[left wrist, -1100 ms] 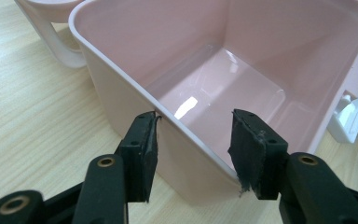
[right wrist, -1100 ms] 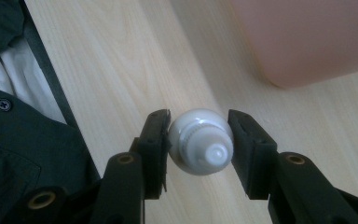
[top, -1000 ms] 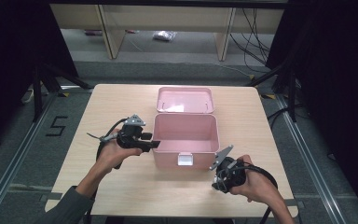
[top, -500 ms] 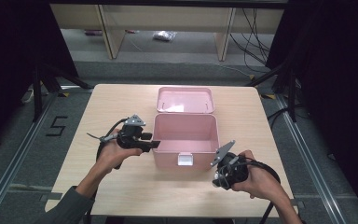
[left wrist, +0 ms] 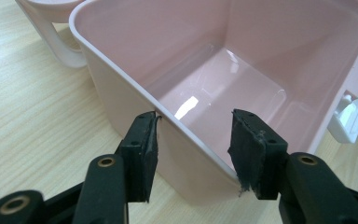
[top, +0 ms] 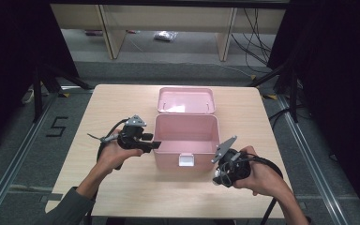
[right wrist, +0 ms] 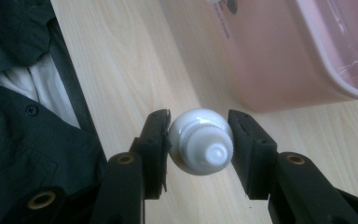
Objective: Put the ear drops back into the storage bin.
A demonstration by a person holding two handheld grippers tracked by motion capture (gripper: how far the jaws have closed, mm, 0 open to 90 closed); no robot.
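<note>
White bottle (right wrist: 200, 147), body hidden, clamped in right hand-held gripper (right wrist: 199, 140); left hand-held gripper (left wrist: 193, 140) straddles box wall (left wrist: 135, 88), half-open.

left gripper (top: 143, 139) held level, jaws parted. right gripper (top: 221, 167) low by the wrist, jaws clamped.

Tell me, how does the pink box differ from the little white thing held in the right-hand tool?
The pink box is large, square-sided and open-topped; the white capped bottle is small and round, its cap on. The box sits on the table, while the bottle is clamped in the right gripper. The left gripper straddles the box's wall. Both look like smooth plastic.
</note>
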